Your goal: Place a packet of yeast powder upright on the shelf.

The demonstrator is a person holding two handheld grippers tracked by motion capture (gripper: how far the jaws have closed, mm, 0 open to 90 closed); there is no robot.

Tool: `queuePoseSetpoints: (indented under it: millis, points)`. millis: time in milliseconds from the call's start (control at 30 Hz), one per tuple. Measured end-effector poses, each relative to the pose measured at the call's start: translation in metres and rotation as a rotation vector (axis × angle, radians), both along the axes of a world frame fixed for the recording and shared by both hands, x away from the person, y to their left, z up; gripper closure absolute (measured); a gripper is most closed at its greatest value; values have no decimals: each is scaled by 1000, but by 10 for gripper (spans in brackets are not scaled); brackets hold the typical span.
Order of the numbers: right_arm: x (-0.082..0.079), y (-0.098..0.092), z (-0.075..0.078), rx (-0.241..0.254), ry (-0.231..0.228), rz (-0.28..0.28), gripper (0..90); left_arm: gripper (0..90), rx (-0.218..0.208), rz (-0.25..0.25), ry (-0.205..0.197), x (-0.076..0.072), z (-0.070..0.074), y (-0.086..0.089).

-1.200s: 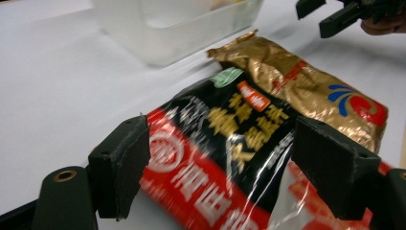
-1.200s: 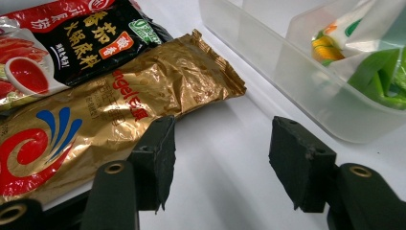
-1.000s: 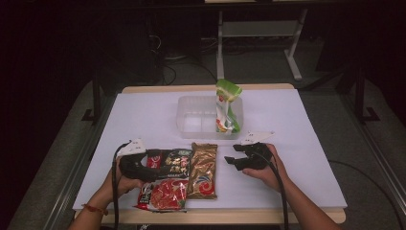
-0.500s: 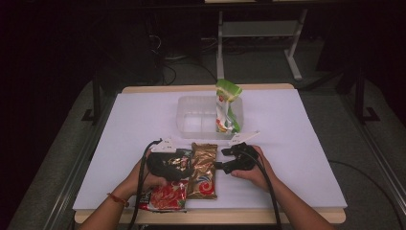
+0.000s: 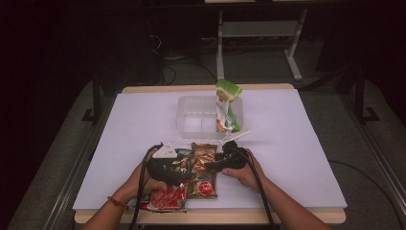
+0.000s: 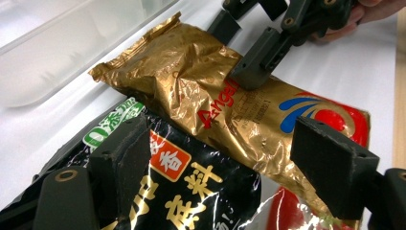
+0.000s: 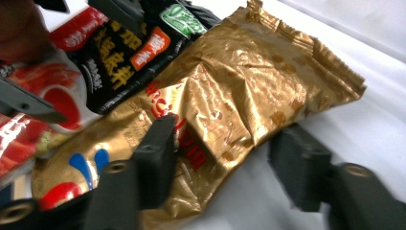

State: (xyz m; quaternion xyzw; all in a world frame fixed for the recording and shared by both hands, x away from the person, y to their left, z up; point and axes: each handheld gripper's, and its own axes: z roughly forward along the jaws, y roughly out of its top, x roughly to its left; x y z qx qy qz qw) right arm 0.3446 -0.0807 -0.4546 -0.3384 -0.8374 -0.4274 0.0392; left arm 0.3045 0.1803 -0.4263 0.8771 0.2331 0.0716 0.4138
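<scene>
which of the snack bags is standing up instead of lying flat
The green and white bag, propped upright in the clear plastic bin. The gold bag, black bag and red bag all lie flat on the table near the person.

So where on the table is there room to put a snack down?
The white table is bare right of the clear bin and left of it, up to the edge. The bin's left compartment looks free too. It is crowded at the near middle, where the gold packet, black packet and red packet overlap.
</scene>
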Motion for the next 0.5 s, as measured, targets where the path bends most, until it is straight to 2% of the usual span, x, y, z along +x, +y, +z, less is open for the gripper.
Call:
queuePoseSetpoints:
  millis: [133,233,300,500]
  points:
    - [-3,-3,4,14,-66,29,763,214,-5,5,-1,2,-1,-1]
    - [-5,-8,4,24,-92,31,861,214,-4,4,2,2,-2,-3]
    - [-7,-9,5,21,-110,30,885,214,-4,6,5,3,-3,-4]
    - [-21,-14,17,35,-222,58,895,212,-16,13,11,6,-2,-8]
